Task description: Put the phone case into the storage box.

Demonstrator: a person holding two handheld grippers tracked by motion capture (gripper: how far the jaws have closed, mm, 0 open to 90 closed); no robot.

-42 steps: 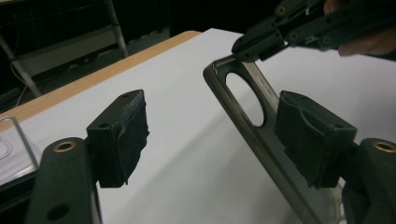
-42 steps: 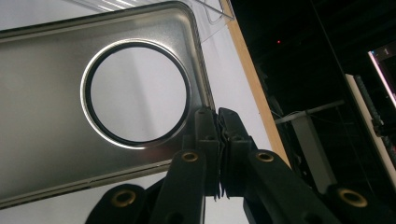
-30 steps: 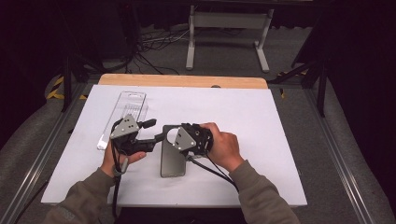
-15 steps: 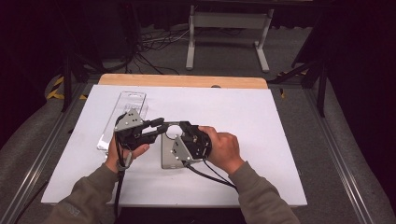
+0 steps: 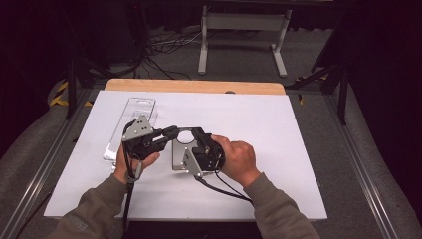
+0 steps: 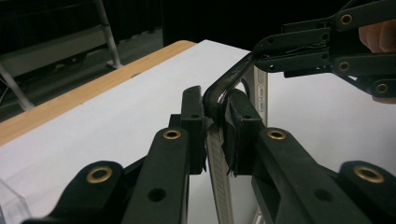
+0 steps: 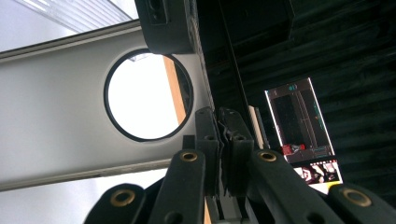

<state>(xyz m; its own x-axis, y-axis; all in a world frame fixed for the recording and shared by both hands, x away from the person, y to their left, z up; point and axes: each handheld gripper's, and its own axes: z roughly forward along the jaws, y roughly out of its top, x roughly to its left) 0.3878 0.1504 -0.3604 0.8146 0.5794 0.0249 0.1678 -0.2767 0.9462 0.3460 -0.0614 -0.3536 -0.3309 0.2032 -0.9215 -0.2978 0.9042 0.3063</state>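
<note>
The person is holding a flat grey case [image 5: 180, 152] with a round hole near its far end, lifted just above the white table top [image 5: 278, 129]; all places below are given from this case.

The left gripper [image 5: 171, 132] is coming to the case from its left side, at the far end near the round hole. Its jaws have just been closing, and in the left gripper view the left gripper [image 6: 215, 122] is standing almost fully closed, with the thin edge of the case [image 6: 218, 163] running between the pads and a dark curved rim of the case pinched at the tips. So it is gripping the case at that edge.

The right gripper [image 5: 198, 144] is lying on the right side of the case, with the right hand [image 5: 240, 160] behind it. In the right gripper view the right gripper [image 7: 220, 122] is also nearly fully closed, and a thin edge is sitting between its pads, beside the grey face of the case [image 7: 56, 116] and the round hole [image 7: 144, 95]. It is holding the case at this edge.

A clear plastic tray [image 5: 130, 127] is lying on the table to the left of the case, just beyond the left gripper. A wooden board [image 5: 194, 86] is lying along the table edge beyond the far end of the case, well apart from it. A grey metal stand [image 5: 244, 30] is standing on the floor still farther behind.
</note>
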